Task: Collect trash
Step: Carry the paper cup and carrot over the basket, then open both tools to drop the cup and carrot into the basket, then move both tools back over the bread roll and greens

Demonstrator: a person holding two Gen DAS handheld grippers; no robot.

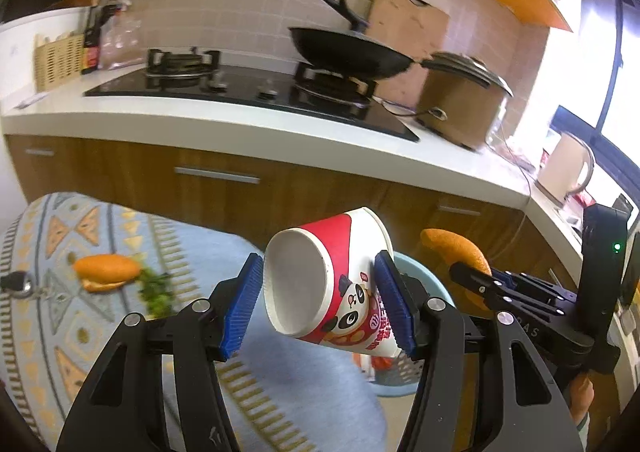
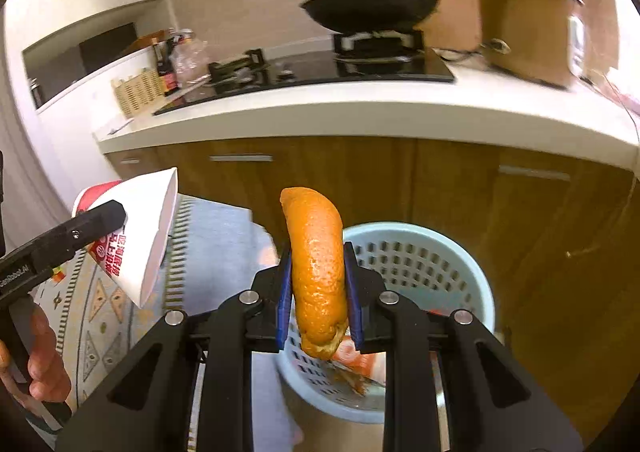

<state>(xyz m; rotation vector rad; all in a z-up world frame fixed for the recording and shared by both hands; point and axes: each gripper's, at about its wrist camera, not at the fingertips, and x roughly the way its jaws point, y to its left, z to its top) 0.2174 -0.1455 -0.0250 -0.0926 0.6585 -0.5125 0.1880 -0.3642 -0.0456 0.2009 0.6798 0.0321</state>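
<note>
Above a patterned rug before the kitchen counter (image 2: 360, 111), the left claw (image 1: 320, 304) grips a paper noodle cup (image 1: 328, 280) while the right claw (image 2: 318, 296) clamps an orange peel (image 2: 318, 268) over the blue basket (image 2: 452, 252).

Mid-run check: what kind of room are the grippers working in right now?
Most likely a home kitchen: a gas hob with a black wok on a white countertop, wooden cabinets below, and a rice cooker beside the hob.
</note>
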